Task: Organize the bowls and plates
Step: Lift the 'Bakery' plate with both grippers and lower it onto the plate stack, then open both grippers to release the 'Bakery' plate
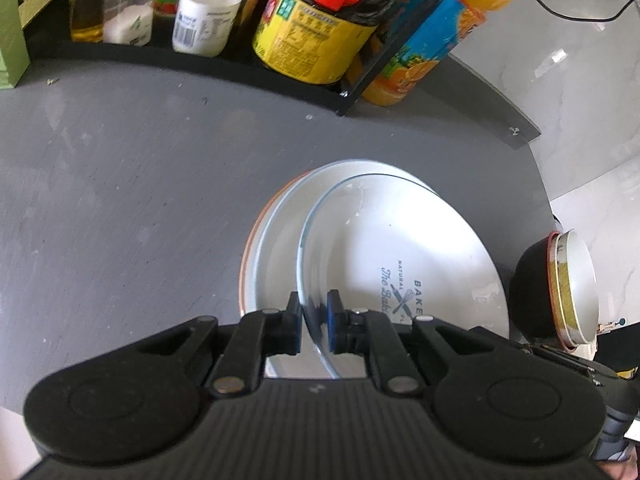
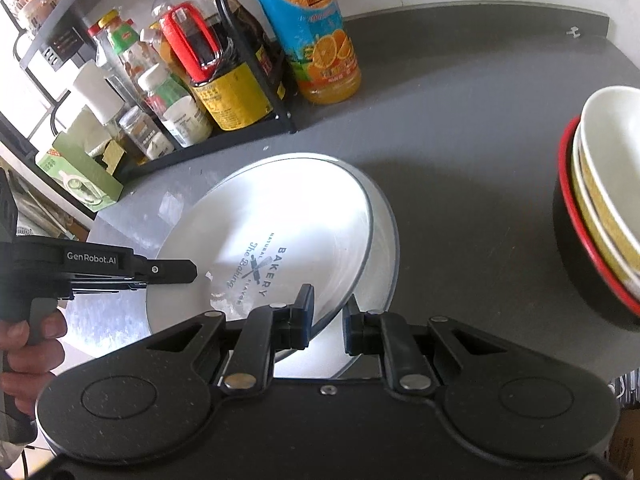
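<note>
Glass plate (image 1: 400, 248): rim clamped by left hand-held gripper (image 1: 314, 322) and right hand-held gripper (image 2: 328, 320); stacked bowls (image 2: 600, 200) right of the latter.

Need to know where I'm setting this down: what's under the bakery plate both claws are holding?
Under the bakery plate lies another white plate, and below that an orange-rimmed one, showing only as an edge. How many more are stacked there, and their centres, are covered.
</note>
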